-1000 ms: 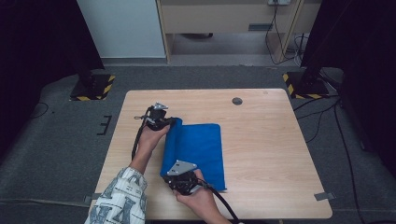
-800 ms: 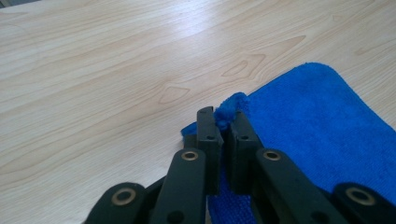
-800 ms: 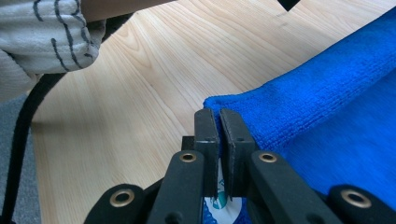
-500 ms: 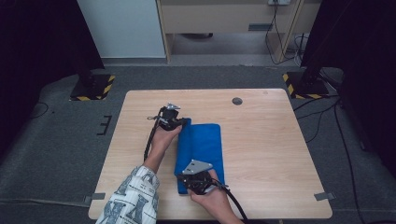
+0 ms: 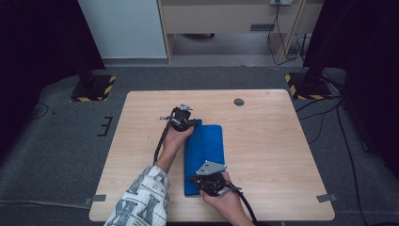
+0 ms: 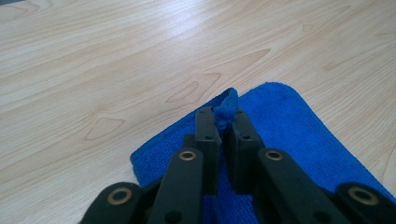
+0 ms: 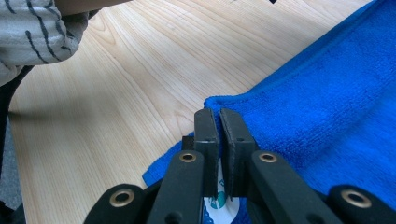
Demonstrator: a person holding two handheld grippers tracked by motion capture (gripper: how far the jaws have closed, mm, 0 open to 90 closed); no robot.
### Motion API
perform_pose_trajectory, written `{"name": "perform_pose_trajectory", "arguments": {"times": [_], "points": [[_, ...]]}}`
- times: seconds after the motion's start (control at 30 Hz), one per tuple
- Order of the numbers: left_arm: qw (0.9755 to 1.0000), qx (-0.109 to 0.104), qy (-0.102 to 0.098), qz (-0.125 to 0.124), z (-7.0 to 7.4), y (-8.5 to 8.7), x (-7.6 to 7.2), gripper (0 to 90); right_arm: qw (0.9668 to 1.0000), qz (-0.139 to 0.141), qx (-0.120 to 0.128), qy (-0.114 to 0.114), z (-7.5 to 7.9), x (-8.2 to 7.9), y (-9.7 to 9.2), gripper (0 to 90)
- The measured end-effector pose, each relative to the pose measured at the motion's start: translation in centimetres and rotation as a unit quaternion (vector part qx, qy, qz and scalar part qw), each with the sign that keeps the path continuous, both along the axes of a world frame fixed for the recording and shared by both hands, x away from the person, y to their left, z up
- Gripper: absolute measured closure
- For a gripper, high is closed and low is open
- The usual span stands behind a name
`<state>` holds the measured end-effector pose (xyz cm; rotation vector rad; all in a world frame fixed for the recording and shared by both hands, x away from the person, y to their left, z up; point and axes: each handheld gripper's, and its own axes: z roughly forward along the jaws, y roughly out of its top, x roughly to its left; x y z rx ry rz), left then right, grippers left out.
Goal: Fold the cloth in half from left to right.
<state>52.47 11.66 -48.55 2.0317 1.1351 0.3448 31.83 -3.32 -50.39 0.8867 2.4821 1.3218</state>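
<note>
High view: blue cloth (image 5: 204, 157) lies folded mid-table (image 5: 277, 150). Left gripper (image 5: 184, 121) sits at its far left corner, right gripper (image 5: 208, 181) at its near edge.

Left gripper view: the 2 jaws are clamped on a pinched-up corner of the cloth (image 6: 299, 135).

Right gripper view: jaws pressed together on the cloth's (image 7: 327, 116) folded edge; a patterned sleeve (image 7: 37, 28) sits top left.

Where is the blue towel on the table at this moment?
In the high view the blue towel lies folded near the middle of the wooden table, between the left tongs at its far corner and the right tongs at its near edge.
</note>
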Motion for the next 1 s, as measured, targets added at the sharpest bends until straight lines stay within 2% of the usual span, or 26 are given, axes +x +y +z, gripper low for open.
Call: {"name": "perform_pose_trajectory", "arguments": {"times": [0.13,0.67,0.8,1.0], "points": [[1.0000,-0.009,0.002,-0.002,-0.2,-0.6,0.1,84.1,1.0000,-0.003,0.001,0.001,0.0,-0.1,-0.5,86.3],[0.9999,-0.013,0.006,-0.009,-0.8,-2.5,0.3,83.9,0.9999,-0.012,0.004,0.005,0.0,-0.3,-1.9,86.2],[0.9993,-0.032,0.017,-0.005,-1.1,-2.9,0.4,84.0,0.9998,-0.018,0.005,0.006,-0.1,-0.3,-2.3,86.1],[0.9995,-0.026,0.015,-0.005,-1.3,-3.6,0.5,83.9,0.9996,-0.024,0.009,0.011,-0.5,-0.3,-3.0,85.8]]}}
